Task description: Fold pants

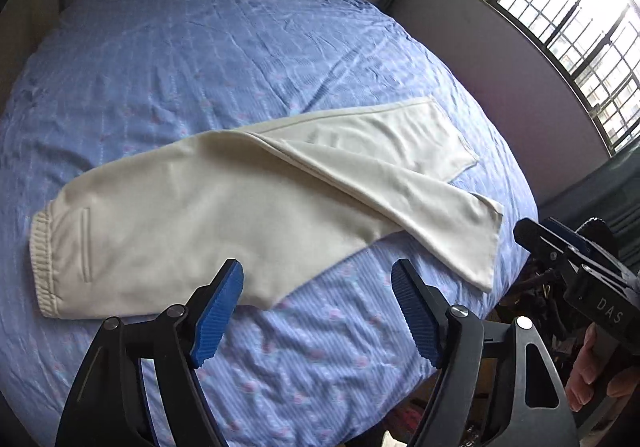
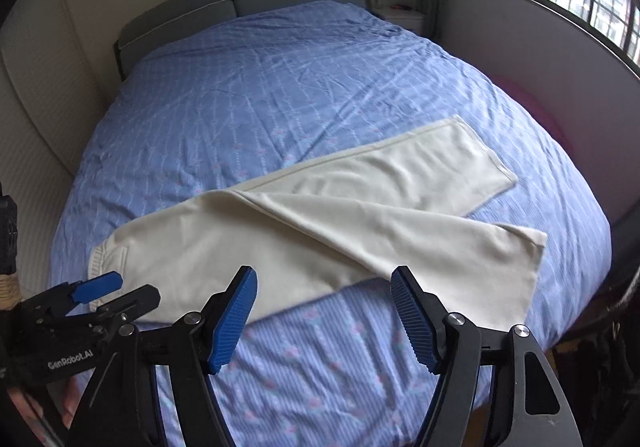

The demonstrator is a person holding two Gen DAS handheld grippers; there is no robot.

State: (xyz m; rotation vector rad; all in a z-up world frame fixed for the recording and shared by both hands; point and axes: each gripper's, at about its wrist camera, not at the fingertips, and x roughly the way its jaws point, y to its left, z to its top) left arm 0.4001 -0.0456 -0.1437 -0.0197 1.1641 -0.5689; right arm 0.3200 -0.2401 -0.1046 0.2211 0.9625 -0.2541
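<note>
Cream pants (image 1: 224, 199) lie flat on the blue bedspread (image 1: 208, 59), folded lengthwise, waistband (image 1: 40, 263) at the left, the two leg ends splayed apart at the right (image 1: 480, 243). They also show in the right wrist view (image 2: 320, 231). My left gripper (image 1: 318, 311) is open and empty, above the near edge of the pants by the seat. My right gripper (image 2: 324, 315) is open and empty, above the bedspread just in front of the near leg. Each gripper shows in the other's view, the right one at the right edge (image 1: 568, 259), the left one at the left edge (image 2: 100, 295).
A grey headboard (image 2: 240, 3) stands at the far end of the bed. A barred window (image 1: 580, 19) is on the right wall, with a nightstand (image 2: 400, 13) in the far corner. The bed's near right edge (image 2: 576, 287) drops to a cluttered floor.
</note>
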